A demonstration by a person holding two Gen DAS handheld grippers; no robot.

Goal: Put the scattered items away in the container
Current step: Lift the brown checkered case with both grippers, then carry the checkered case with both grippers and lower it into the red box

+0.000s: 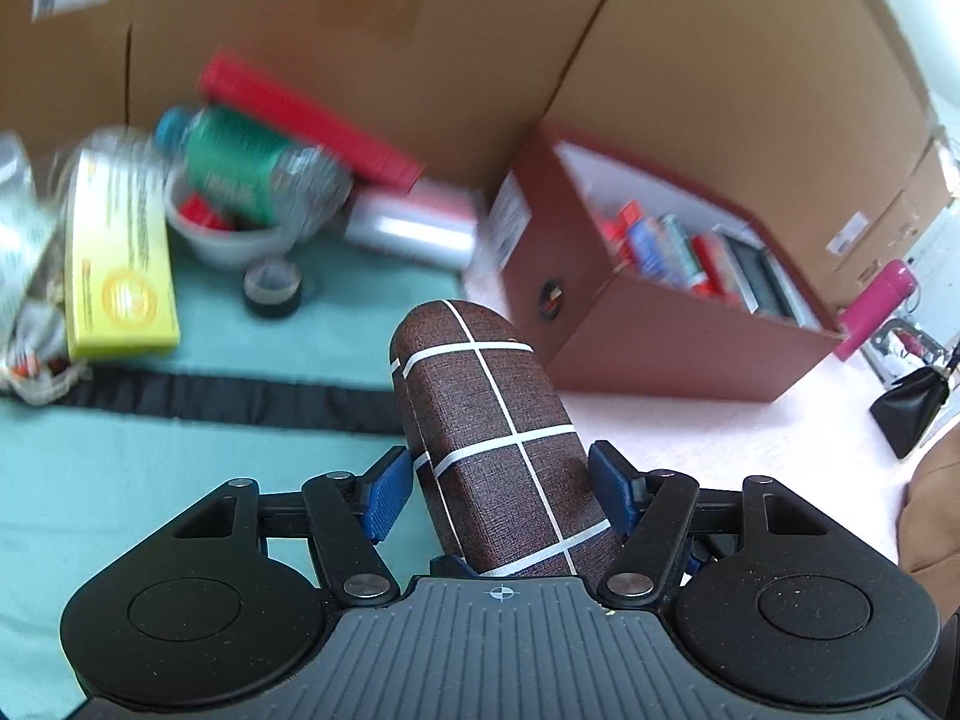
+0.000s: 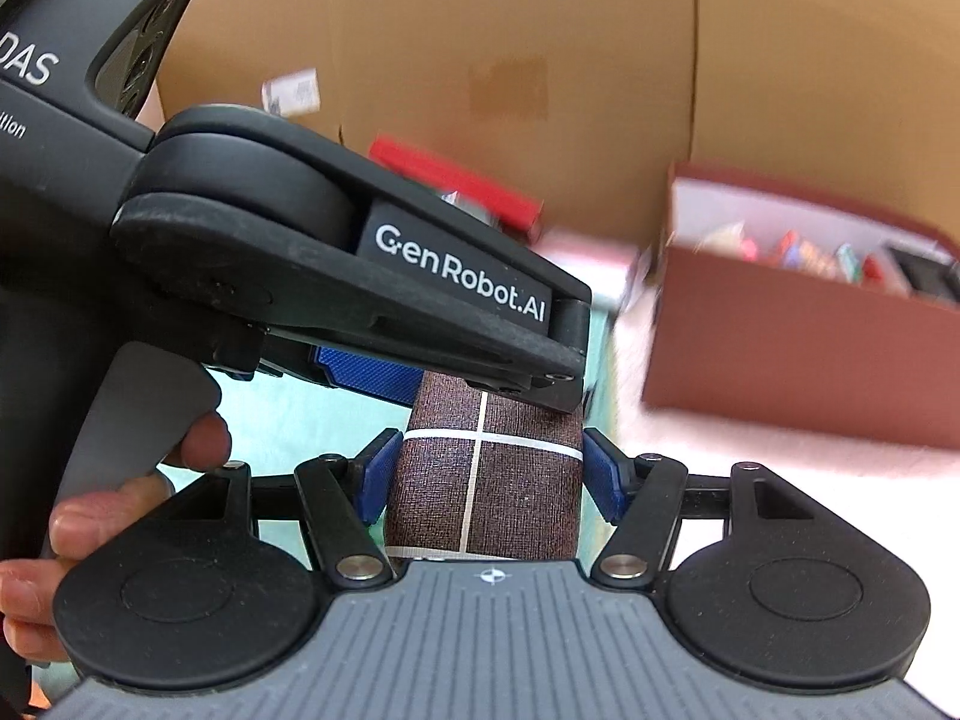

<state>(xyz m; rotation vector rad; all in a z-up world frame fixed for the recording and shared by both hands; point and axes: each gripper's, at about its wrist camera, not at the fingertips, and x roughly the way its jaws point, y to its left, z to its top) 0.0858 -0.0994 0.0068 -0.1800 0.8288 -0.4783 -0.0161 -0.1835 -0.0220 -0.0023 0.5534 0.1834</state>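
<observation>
Grip status first: I had the brown checked case [image 1: 498,450] pinched by both tools at once. My left gripper [image 1: 501,480] held it with its blue pads [image 1: 387,495] against the case's flanks; its jaws were narrowing slightly on it. My right gripper [image 2: 489,480] clamped the same case [image 2: 486,486] across its width, pads touching both sides, with the left tool crossing above it in the right wrist view.

Location: the case sat off the green cloth [image 1: 180,480], carried in the air between the tools, its rounded end aimed toward the red container [image 1: 660,336], which stood near, ahead and to the right, already part filled.

Handling assessment: I judged the case a stiff shell with a textured fabric skin, light and not slippery, so unlikely to crush or slide under moderate pressure. The long flat flanks, near mid-length, appeared the soundest place to hold; the rounded end would offer poor purchase.

Remaining clutter, including a yellow box [image 1: 120,264] and a tape roll [image 1: 273,288], lay on the cloth.
</observation>
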